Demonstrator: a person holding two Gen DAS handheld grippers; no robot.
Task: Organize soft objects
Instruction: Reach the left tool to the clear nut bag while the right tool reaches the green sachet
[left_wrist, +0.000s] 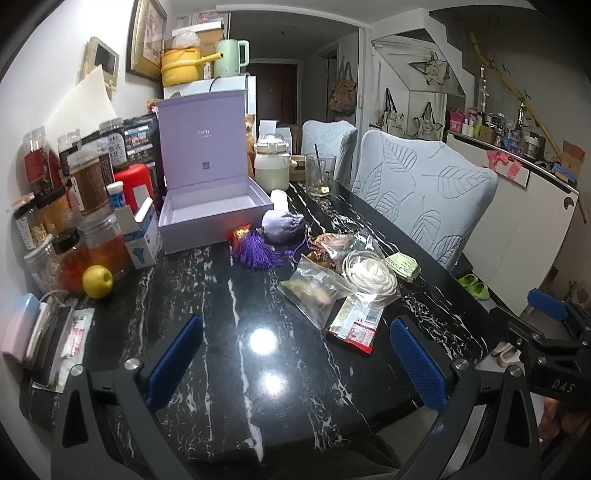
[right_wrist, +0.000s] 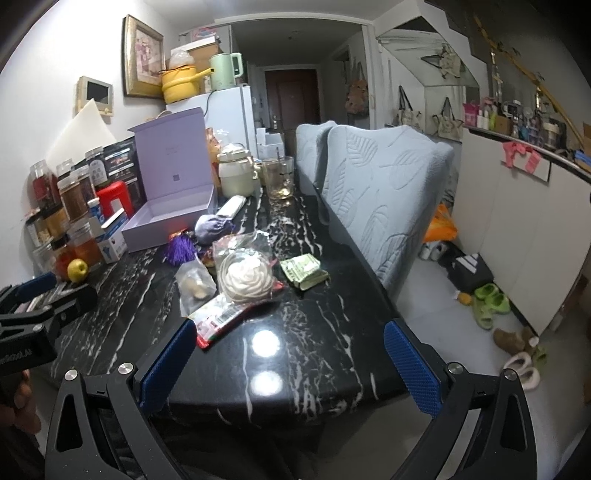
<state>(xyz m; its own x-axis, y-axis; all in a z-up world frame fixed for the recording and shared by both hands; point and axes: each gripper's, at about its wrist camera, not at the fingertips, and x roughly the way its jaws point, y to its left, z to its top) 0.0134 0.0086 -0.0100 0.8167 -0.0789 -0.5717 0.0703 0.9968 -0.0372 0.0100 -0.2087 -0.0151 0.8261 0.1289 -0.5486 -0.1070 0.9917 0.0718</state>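
- Left hand-held gripper (left_wrist: 293, 363): lower centre of the left wrist view, blue-padded fingers spread wide apart and released, nothing between them, poised over the near end of the black white-veined marble tabletop (left_wrist: 229, 369).
- Right hand-held gripper (right_wrist: 290, 365): lower centre of the right wrist view, likewise released with fingers wide apart and empty, above the tabletop's near edge.
- Open lilac cardboard gift box with upright hinged lid (left_wrist: 210, 210): centre left of the left wrist view, standing on the tabletop, its tray showing bare.
- Grey-purple drawstring fabric pouch (left_wrist: 282, 227): just right of the box's front corner, touching the purple thread tassel (left_wrist: 256, 249) below it.
- Clear plastic bag holding a coiled white fabric rose (left_wrist: 373, 275): centre right, overlapping a clear zip bag with beige contents (left_wrist: 314, 291) and a red-and-white printed sachet (left_wrist: 354, 323).
- Folded pale green paper packet (left_wrist: 404, 266): just right of the rose bag, near the tabletop's right edge.
- Yellow lemon (left_wrist: 97, 281): left side, in front of a cluster of lidded glass jars (left_wrist: 88, 221).
- Pale blue leaf-embossed chair back (left_wrist: 424, 195): right of the tabletop.
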